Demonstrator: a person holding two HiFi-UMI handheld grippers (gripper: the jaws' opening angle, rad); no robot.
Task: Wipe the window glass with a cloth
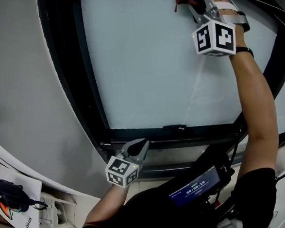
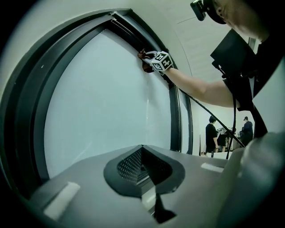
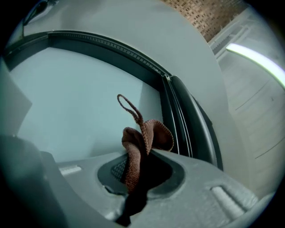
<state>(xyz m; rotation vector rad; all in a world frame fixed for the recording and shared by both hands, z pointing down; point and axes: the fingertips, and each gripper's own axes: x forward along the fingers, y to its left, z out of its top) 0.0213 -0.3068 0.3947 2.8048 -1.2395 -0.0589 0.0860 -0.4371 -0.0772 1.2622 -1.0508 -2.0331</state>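
Mid-wipe, by the look of it: brown woven cloth [image 3: 143, 141] pinched in right claw [image 3: 138, 176] at top edge of pale frosted window glass [image 1: 156, 63], left claw [image 2: 144, 171] pressed together, empty, near bottom edge; next, likely sweeping downward under steady pressure.

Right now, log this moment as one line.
right gripper: shut on cloth, at top edge of window glass | left gripper: shut, empty, low by bottom frame | cloth on glass: cannot tell
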